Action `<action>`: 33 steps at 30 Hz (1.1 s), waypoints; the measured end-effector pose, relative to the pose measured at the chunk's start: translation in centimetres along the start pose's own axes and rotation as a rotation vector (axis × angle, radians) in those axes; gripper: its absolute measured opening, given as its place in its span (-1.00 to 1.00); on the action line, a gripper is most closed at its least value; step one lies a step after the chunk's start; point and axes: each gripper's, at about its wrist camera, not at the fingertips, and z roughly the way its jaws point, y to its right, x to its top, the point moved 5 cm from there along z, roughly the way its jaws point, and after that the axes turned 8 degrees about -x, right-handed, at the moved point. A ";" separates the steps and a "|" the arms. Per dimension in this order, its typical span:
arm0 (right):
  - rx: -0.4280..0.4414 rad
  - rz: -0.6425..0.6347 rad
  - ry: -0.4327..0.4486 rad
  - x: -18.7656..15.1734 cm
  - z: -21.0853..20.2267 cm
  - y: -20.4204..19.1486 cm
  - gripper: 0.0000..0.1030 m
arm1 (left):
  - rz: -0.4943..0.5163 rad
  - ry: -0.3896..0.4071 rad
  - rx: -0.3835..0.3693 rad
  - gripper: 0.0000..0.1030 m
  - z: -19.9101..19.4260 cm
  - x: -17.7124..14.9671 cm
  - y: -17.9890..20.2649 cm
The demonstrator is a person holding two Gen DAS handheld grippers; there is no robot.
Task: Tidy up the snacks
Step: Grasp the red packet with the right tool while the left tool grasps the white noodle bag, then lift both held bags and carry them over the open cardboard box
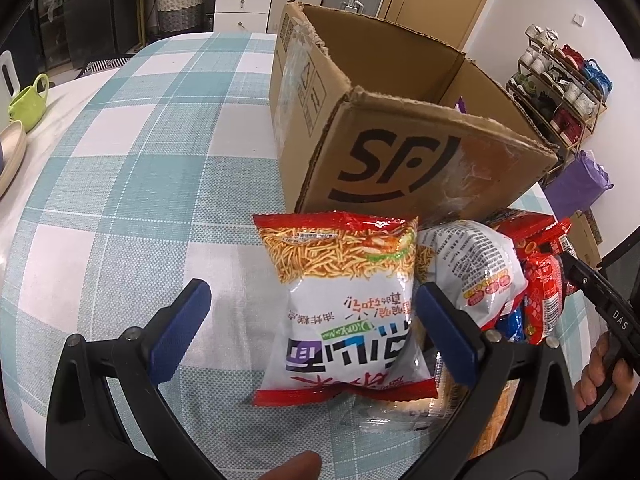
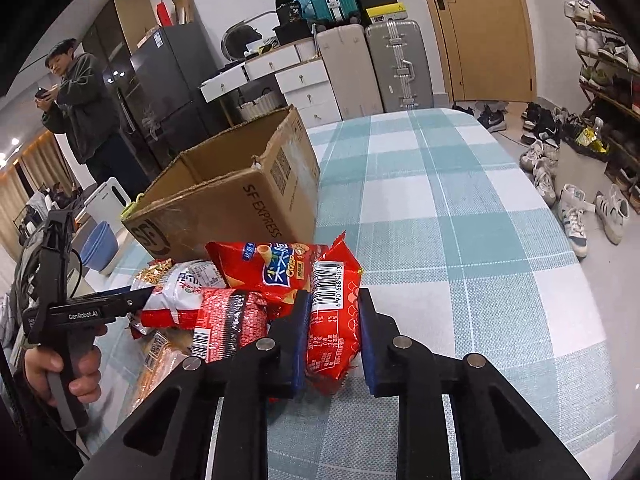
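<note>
- Left gripper [image 1: 312, 320]: fingers spread around the noodle snack bag [image 1: 344, 304] on the counter [image 1: 120, 184]; should be closed mid-bag (crushing avoided).
- Right gripper [image 2: 334, 340]: red packet [image 2: 334, 320] pinched; to be lifted clear into the cardboard box [image 2: 224, 196].

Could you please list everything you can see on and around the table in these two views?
cardboard box: one, brown, open, on the table behind the snacks
noodle snack bag: one, white and red, between the left gripper's fingers
red packet with barcode: one, red, between the right gripper's fingers
crisps bag: one, red, in the pile before the box
tablecloth: one, teal and white check
green cup: one, far left table edge
shoe rack: one, by the wall
bystander: one, dark clothes, standing with a phone
left gripper: open
right gripper: closing state unclear
</note>
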 end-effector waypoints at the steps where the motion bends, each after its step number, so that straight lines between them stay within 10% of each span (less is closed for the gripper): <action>1: -0.004 -0.001 0.004 0.1 -0.2 0.0 -0.58 | -0.003 0.003 -0.003 0.98 0.0 0.0 0.0; 6: -0.007 0.008 0.024 0.3 -0.8 0.2 -0.58 | -0.008 -0.006 -0.033 0.85 0.0 0.0 0.2; 17: 0.004 -0.008 0.069 0.5 -2.5 -0.7 -0.58 | 0.040 -0.008 -0.105 -0.08 -1.1 -1.3 1.8; 33: 0.022 -0.044 0.168 1.7 -6.0 -2.8 -0.58 | 0.093 0.121 -0.098 -0.10 -6.9 -1.2 3.5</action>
